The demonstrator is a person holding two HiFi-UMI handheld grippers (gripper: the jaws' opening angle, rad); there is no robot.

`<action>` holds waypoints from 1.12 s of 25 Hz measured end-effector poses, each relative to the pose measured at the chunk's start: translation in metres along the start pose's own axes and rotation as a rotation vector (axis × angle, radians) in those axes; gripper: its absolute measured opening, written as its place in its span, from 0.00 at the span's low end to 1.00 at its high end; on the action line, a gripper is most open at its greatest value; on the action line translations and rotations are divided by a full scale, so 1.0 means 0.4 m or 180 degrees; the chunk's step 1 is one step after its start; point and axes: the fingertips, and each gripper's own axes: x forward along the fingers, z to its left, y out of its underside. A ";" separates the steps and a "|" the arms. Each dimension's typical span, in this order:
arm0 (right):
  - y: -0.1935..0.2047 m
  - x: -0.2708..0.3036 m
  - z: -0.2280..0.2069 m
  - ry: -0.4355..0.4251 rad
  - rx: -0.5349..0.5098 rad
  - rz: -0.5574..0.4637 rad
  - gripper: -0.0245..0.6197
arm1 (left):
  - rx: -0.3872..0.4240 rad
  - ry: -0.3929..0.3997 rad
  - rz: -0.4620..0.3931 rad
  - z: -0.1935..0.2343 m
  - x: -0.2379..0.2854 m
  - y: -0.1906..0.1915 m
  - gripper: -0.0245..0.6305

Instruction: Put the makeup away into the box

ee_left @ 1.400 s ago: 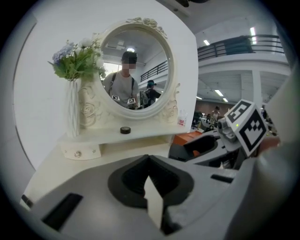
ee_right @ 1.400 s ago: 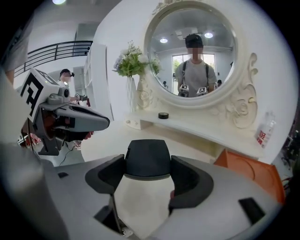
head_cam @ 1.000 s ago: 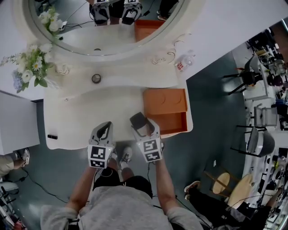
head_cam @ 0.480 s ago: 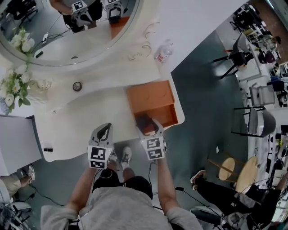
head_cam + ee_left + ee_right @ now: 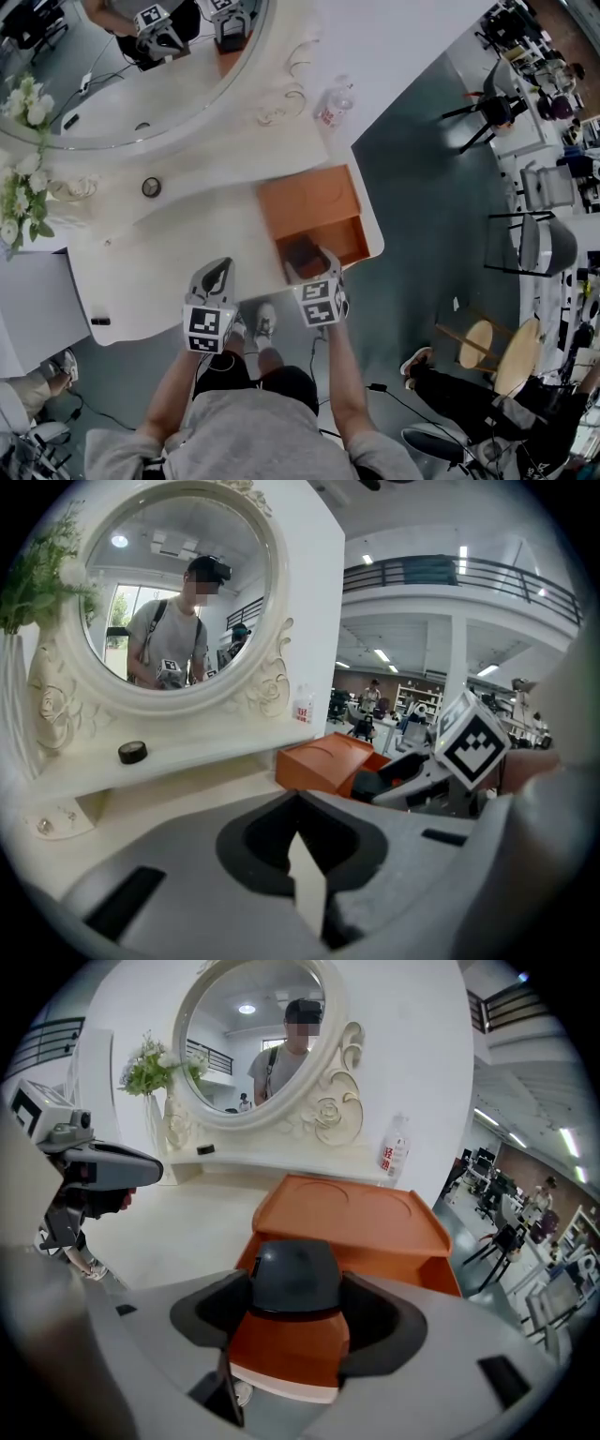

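Note:
A dark grey makeup case (image 5: 301,254) with a rounded top (image 5: 295,1274) sits between the jaws of my right gripper (image 5: 310,262), which is shut on it. It hangs over the open front compartment (image 5: 345,241) of the orange box (image 5: 308,200), whose flat lid (image 5: 347,1206) lies just beyond the case. To the left, over the cream vanity top (image 5: 178,267), my left gripper (image 5: 217,269) is shut with nothing in it. The left gripper view shows the orange box (image 5: 323,761) with the right gripper beside it.
A small round dark jar (image 5: 151,187) stands on the shelf under the oval mirror (image 5: 122,84). A clear bottle (image 5: 335,103) stands by the mirror's right edge, white flowers (image 5: 17,202) at the far left. A small black item (image 5: 100,321) lies near the table's left edge.
My right gripper has carried the dark grey case rightward from the table's front edge to over the box's open compartment. The left gripper has held its place.

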 end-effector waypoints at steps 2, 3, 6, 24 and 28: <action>0.002 0.013 -0.004 0.0013 -0.0015 0.0063 0.54 | 0.0001 0.0004 0.0007 0.006 0.008 -0.001 0.04; 0.002 0.019 -0.004 0.0011 -0.0026 0.0094 0.54 | 0.0001 0.0005 0.0011 0.011 0.012 -0.001 0.04; 0.006 0.040 0.000 -0.0022 -0.0037 0.0198 0.54 | 0.0009 0.0010 0.0030 0.023 0.023 0.001 0.04; 0.049 0.117 0.008 -0.0029 -0.0109 0.0993 0.54 | -0.0031 0.0120 0.0120 0.060 0.073 0.004 0.04; 0.056 0.123 0.003 0.0040 -0.0142 0.1064 0.54 | -0.0026 0.0136 0.0110 0.063 0.073 0.007 0.04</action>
